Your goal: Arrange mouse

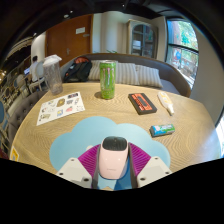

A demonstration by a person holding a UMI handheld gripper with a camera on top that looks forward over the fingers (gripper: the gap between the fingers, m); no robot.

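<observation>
A white computer mouse [114, 157] with a dark top end sits between my gripper's [113, 165] fingers, over a light blue cloud-shaped mouse mat [95, 130] on the wooden table [130, 125]. The purple pads [89, 160] press against both sides of the mouse. The gripper is shut on the mouse. Whether the mouse rests on the mat or is lifted off it cannot be told.
Beyond the mat stand a green can [107, 79], a plastic cup [52, 73], a printed sheet [61, 107], a black-and-red device [142, 102], a white marker [167, 103] and a small teal packet [162, 130]. A sofa [150, 75] lies behind the table.
</observation>
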